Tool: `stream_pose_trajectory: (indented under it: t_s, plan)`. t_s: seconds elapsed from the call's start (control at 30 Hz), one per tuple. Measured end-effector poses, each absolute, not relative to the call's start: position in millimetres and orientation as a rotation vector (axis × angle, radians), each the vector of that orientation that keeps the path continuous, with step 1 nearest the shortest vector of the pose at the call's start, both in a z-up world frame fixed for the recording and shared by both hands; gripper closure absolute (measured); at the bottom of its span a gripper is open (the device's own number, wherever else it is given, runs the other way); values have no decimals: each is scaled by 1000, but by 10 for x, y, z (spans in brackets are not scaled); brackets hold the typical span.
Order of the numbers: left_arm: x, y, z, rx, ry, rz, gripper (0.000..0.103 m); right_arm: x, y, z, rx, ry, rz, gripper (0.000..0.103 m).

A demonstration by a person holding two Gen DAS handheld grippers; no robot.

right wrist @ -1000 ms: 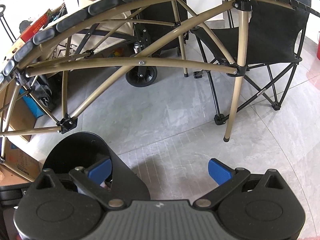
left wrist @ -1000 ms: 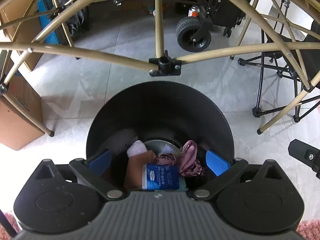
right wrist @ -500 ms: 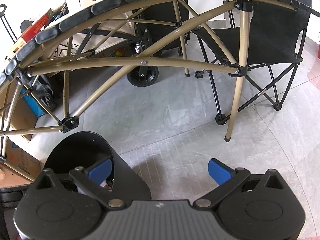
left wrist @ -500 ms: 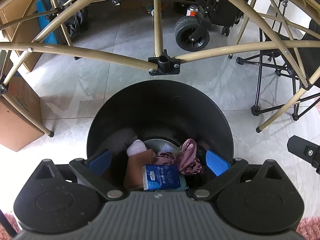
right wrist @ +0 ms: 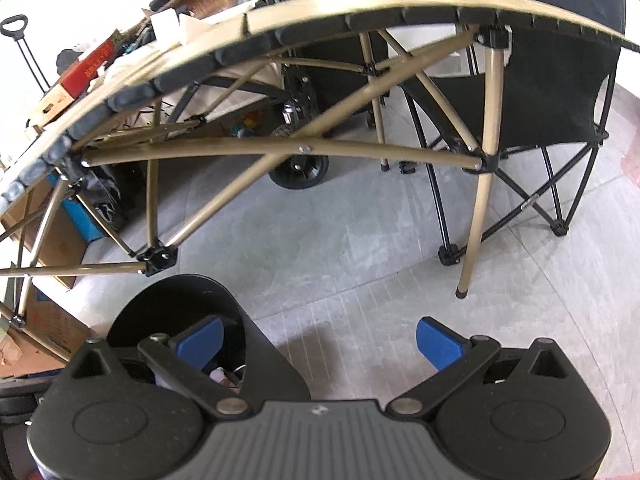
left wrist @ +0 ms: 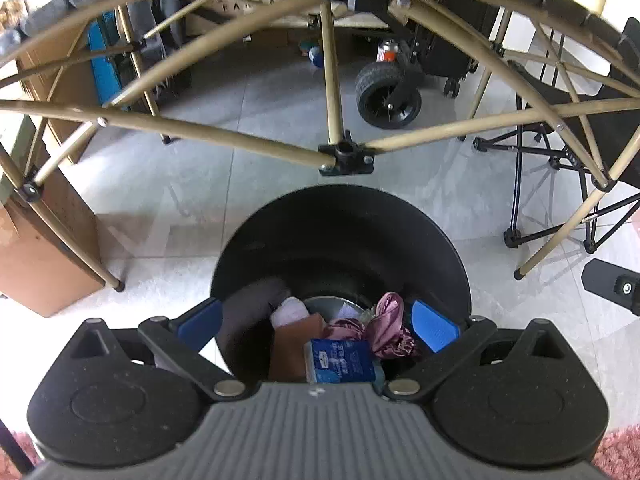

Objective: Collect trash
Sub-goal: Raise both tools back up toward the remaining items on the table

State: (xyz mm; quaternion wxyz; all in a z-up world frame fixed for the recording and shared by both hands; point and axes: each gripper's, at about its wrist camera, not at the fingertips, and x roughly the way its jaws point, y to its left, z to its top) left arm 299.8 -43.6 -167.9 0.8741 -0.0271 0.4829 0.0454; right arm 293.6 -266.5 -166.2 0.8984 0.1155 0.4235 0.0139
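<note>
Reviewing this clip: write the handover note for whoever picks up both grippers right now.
Left gripper: open, empty, hanging over the black trash bin.
Right gripper: open, empty, over bare floor just right of the bin.
In the bin: a blue packet, pink crumpled wrapper, brown piece, white wad.
Done: that trash is already in the bin.
Left: no loose trash shows on the floor in either view; check the top of the folding table, hidden from here, before closing out.

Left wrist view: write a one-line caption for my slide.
Open left gripper poised over a black trash bin already holding a blue packet, pink crumpled wrapper and brown item.
</note>
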Motion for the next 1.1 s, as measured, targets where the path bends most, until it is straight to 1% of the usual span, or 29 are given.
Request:
stream_pose_trajectory:
  t_s: [0.17, 0.4, 0.57, 0.77, 1.1]
  plan:
    - [2838, -390, -1453, -36, 918, 85, 0, 2793, -2603, -1416, 207, 797, 75, 0]
    - [2526, -339, -1010, -31, 750, 61, 0, 2557, -2556, -959, 146, 599, 85, 0]
    - [2418, -300, -681, -38, 648, 52, 0, 2519, -2574, -657, 131, 503, 97, 0]
    - [2484, -257, -312, -33, 534, 61, 0, 2660, -2535, -336, 132, 414, 114, 0]
    - [2857, -109, 171, -84, 422, 88, 0, 3094, -2317, 39, 131, 328, 135, 0]
